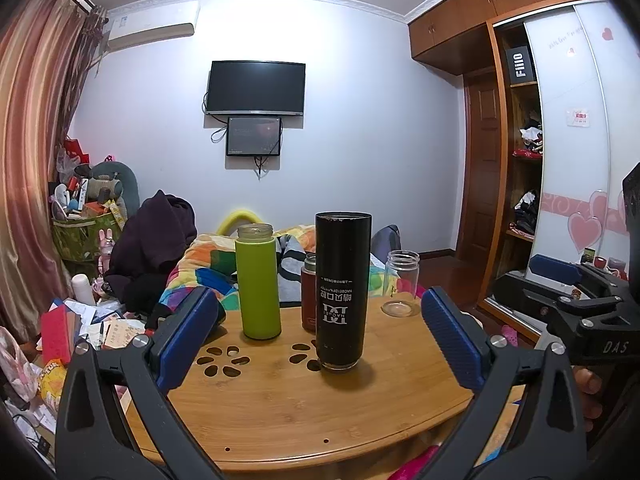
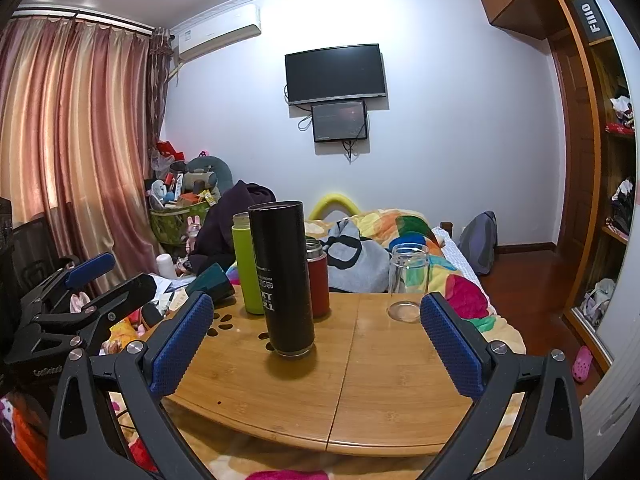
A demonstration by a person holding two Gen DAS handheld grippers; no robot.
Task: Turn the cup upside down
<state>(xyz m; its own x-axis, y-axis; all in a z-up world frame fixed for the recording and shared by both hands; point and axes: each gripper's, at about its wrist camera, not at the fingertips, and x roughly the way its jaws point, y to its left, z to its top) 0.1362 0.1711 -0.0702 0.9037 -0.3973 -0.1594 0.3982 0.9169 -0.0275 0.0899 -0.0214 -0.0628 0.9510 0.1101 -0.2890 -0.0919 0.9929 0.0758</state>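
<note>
A tall black cup (image 1: 342,292) stands upside down on the bamboo table (image 1: 304,396), its white print inverted; it also shows in the right wrist view (image 2: 285,278). A green cup (image 1: 258,282) (image 2: 245,266), a red cup (image 1: 309,292) (image 2: 318,278) and a clear glass jar (image 1: 401,282) (image 2: 407,282) stand upright behind it. My left gripper (image 1: 320,344) is open and empty, in front of the black cup. My right gripper (image 2: 318,348) is open and empty, also in front of it. Each gripper shows at the edge of the other's view.
The table (image 2: 380,392) sits on a bed with a colourful quilt (image 2: 404,228). Clutter and a basket (image 1: 84,232) lie left by the curtain. A wardrobe (image 1: 520,160) stands right. A TV (image 1: 256,88) hangs on the far wall.
</note>
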